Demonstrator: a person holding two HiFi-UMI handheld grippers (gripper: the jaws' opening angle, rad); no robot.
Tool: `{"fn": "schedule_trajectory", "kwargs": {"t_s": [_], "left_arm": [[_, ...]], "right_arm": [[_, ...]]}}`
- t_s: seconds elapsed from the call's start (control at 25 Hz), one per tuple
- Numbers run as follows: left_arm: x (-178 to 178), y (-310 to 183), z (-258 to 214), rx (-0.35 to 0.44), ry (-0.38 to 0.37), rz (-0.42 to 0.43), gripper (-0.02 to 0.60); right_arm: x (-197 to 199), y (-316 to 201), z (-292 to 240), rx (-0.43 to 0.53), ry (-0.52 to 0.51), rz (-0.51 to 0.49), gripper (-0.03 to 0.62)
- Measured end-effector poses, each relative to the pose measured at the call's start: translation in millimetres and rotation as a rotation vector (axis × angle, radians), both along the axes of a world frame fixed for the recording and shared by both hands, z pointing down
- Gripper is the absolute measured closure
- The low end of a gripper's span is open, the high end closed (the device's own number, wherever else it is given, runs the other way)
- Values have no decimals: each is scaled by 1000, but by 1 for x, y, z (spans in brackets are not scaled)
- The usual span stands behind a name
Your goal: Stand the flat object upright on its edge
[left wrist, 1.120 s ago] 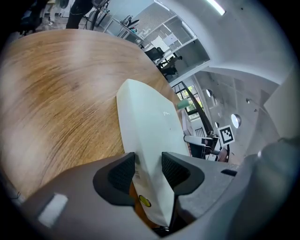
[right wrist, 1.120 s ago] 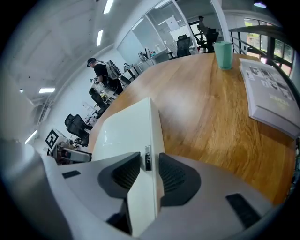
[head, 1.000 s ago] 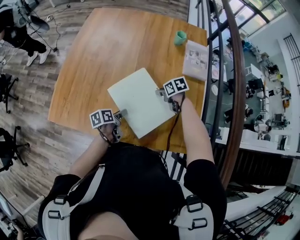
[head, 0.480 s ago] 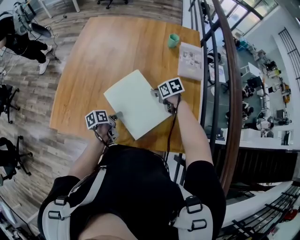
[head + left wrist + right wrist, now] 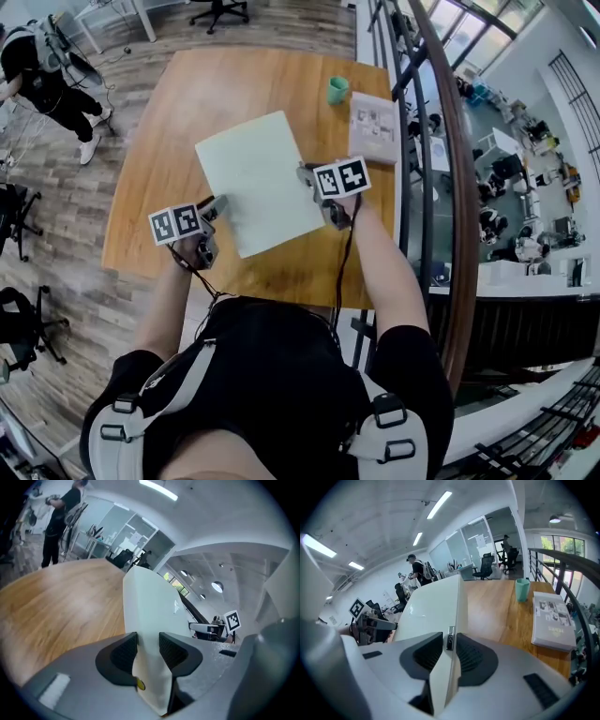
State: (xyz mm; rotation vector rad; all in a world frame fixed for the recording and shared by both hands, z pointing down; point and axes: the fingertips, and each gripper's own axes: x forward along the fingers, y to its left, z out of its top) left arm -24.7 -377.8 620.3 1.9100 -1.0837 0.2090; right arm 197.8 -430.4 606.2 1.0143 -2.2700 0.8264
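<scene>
Above the worktop (image 5: 187, 94), your left tool (image 5: 216, 205) and right tool (image 5: 306, 174), jaws just tightened, clamp the panel (image 5: 258, 183) at opposite edges for upending.

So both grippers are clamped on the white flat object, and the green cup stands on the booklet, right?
Not quite. The right gripper view shows the green cup standing on the wooden table beside the booklet, not on it. The rest holds: left gripper and right gripper, whose jaws have just been closing, are clamped on the white flat object.
</scene>
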Motion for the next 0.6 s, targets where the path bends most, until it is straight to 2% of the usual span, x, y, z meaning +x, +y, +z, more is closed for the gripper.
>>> {"fn": "schedule_trajectory", "kwargs": {"t_s": [0.28, 0.6], "left_arm": [[-4, -35, -71, 254, -88, 69, 433], [2, -62, -116, 472, -181, 153, 433]], "right_arm": [[1, -9, -53, 191, -70, 70, 503], [9, -15, -107, 441, -35, 129, 507]]}}
